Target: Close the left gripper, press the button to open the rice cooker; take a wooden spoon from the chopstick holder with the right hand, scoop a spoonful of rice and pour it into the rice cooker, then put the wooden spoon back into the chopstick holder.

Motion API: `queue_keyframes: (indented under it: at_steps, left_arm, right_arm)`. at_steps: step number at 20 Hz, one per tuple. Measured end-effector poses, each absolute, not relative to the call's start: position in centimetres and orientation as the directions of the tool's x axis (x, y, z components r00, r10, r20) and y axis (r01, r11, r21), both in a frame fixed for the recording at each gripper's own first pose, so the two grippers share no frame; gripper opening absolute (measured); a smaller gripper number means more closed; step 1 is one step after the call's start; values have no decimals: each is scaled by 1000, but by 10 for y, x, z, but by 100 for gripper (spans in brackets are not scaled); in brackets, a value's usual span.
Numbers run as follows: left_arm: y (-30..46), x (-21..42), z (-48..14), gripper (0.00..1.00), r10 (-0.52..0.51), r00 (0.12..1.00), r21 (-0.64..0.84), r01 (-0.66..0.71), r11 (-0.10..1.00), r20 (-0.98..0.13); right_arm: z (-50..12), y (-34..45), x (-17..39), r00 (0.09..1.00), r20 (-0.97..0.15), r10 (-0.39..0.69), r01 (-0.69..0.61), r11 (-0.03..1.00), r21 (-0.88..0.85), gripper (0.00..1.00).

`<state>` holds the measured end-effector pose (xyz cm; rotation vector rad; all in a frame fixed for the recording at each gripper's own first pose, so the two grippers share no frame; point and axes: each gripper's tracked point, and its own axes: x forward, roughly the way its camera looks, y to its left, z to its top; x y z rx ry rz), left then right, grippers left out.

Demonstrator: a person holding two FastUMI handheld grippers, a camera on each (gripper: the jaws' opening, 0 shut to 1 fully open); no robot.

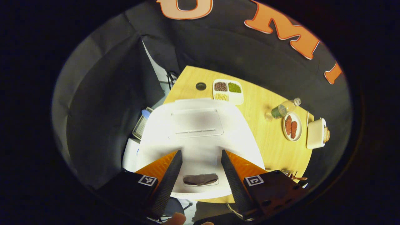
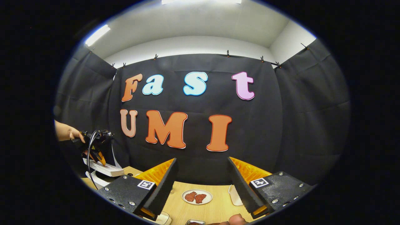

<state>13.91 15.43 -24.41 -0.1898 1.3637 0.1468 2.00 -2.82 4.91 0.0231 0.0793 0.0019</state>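
Plainly the first step was in hand: the left gripper (image 1: 200,175), jaws spread, hung over the rice cooker (image 1: 200,137) at frame centre, its button (image 1: 200,179) between the fingers. Next, seemingly, close and press. The right gripper (image 2: 202,184) waited, spread, empty.

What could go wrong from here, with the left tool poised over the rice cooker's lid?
1. The left tool hangs open above the rice cooker, its fingers straddling the dark button. Pressed like this, they could miss it; it probably needs closing first.
2. The lid is down. When it springs up, it may hit the tool right above it.
3. The plastic bottle lies on its side beside the plate and might roll if the table is jolted.
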Motion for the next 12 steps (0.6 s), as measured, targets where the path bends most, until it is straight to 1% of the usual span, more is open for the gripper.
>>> queue_keyframes:
  at_steps: [2,3,4,5,6,7,8,9,10,11,12]
  left_arm:
    - [151,122,-267,86,-3,155,-38,-222,974,-988]
    - [151,114,-279,86,-2,121,-31,-238,971,-993]
    - [150,107,-289,86,-3,92,-26,-257,966,-996]
    - [148,101,-292,86,-6,57,-22,-279,960,-998]
    - [152,110,-291,87,7,107,-24,-284,958,-994]
    - [150,100,-295,89,0,63,-18,-289,957,-998]
    - [150,107,-293,87,13,99,-16,-286,958,-995]
    - [149,104,-294,90,11,88,-15,-288,957,-996]
    - [150,107,-290,89,18,112,-15,-292,956,-994]
    - [149,106,-291,90,13,134,-29,-307,951,-991]
    - [147,107,-285,89,7,169,-50,-328,943,-986]
  right_arm:
    - [46,-25,22,996,-83,19,-18,1000,17,95]
    - [45,-23,22,996,-87,27,-26,1000,17,100]
    - [43,-21,24,995,-90,35,-34,999,15,96]
    - [41,-20,25,995,-94,41,-40,999,12,96]
    - [40,-18,26,994,-96,51,-50,999,10,96]
    - [39,-14,27,993,-101,58,-57,998,11,96]
    - [38,-11,28,992,-107,66,-66,998,12,96]
    - [36,-8,30,991,-111,69,-68,998,12,100]
    - [37,-6,31,991,-112,73,-72,997,12,97]
    - [37,-3,33,991,-113,75,-75,997,10,97]
    - [37,-3,34,991,-114,75,-74,997,10,97]
